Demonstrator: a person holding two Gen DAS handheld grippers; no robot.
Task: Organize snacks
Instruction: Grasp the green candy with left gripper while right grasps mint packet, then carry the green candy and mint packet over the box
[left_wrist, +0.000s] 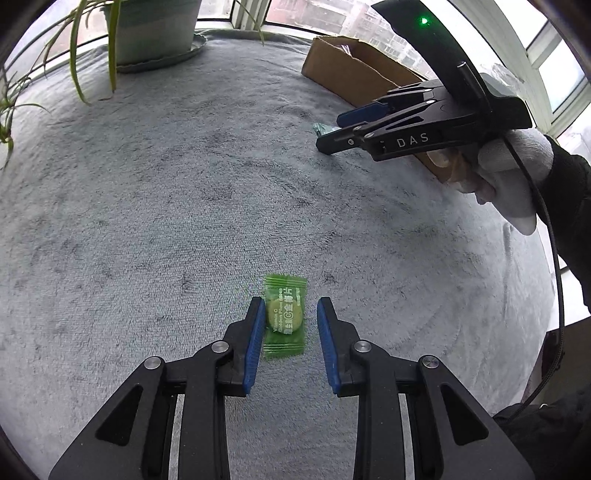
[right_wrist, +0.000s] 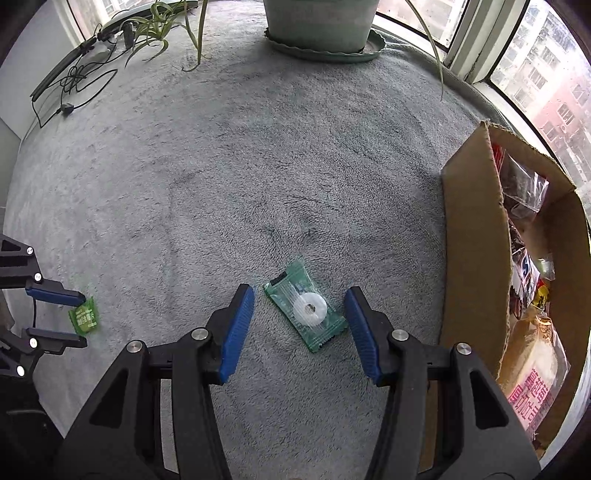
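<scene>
Inspector: Left gripper (left_wrist: 290, 302), condition?

Recorder: Jaws are standing slightly apart and are pointing steeply down at the cloth (left_wrist: 166, 203). They are straddling a light green plum packet (left_wrist: 284, 317) that is lying flat. The left pad is sitting against the wrapper's edge; the right pad is staying clear of it. Nothing is being pinched.

Inspector: Right gripper (right_wrist: 299, 291)?

Recorder: Jaws are standing spread wider and are holding nothing. A dark green ring packet (right_wrist: 308, 314) is lying slantwise on the cloth between the pads, touching neither. A gloved hand (left_wrist: 517, 166) is gripping the handle.

Inspector: Surroundings?

Recorder: A cardboard box (right_wrist: 469, 240) is standing open just to the right of that gripper, with bagged snacks lying inside. A plant pot (right_wrist: 317, 22) is sitting on its saucer at the cloth's far edge, by the window.
</scene>
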